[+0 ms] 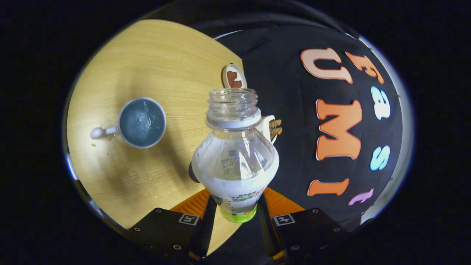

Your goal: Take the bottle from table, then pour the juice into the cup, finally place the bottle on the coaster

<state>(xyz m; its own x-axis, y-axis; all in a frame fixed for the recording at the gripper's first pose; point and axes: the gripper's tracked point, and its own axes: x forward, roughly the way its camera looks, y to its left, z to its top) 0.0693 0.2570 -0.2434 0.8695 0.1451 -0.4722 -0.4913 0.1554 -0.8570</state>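
Observation:
My gripper [235, 204] is shut on a clear plastic bottle [235, 158], with a finger pressing on each side of its labelled lower body. The bottle has no cap, and its open neck points away from me. It looks nearly empty, with a whitish film low inside. A white cup [141, 122] stands on the wooden table [165, 59], well off to the left of the bottle's mouth. It holds pale liquid, and its handle points away from the bottle. The view is tilted, so the table leans.
A small white oval thing with a brown patch [233, 78] sits at the table's edge just beyond the bottle's mouth. Another white piece with brown ends [272, 127] pokes out from behind the bottle's neck. Small drops [154, 184] speckle the table near the fingers.

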